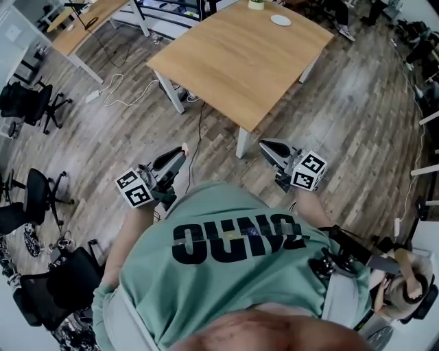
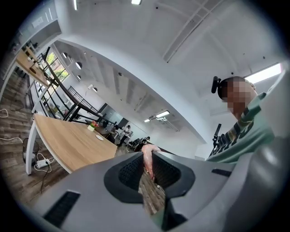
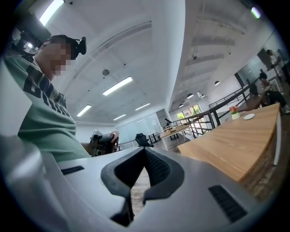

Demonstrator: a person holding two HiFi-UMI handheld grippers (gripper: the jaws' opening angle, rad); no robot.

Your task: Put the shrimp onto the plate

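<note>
The likeliest slip, I judge, is the shrimp [image 2: 147, 159] sliding out of the left gripper [image 2: 149, 154] on the way over. It looks thin, soft and probably slick, it is pinched only near the jaw tips, and its pink end pokes out past them. A jolt or a loosened squeeze would drop it on the wooden floor [image 1: 123, 130], the only thing beneath it. The left gripper is nearly shut, its jaws clamped on the shrimp from both sides with just the shrimp's thickness between them. The right gripper [image 3: 143, 147] has its jaws brought together at the tips and holds nothing; only floor shows through the slit lower down. In the head view both are held in front of the person's green shirt [image 1: 226, 274], the left gripper at about 9 o'clock of the right, well apart. Beyond them, toward 12 o'clock, stands the counter [image 1: 240, 68]. The white plate [image 1: 280, 20] sits near its far edge, at about 1 o'clock from the left gripper and well away. A second risk is a release made too high or off-centre, letting the shrimp skid off the plate onto the counter.
</note>
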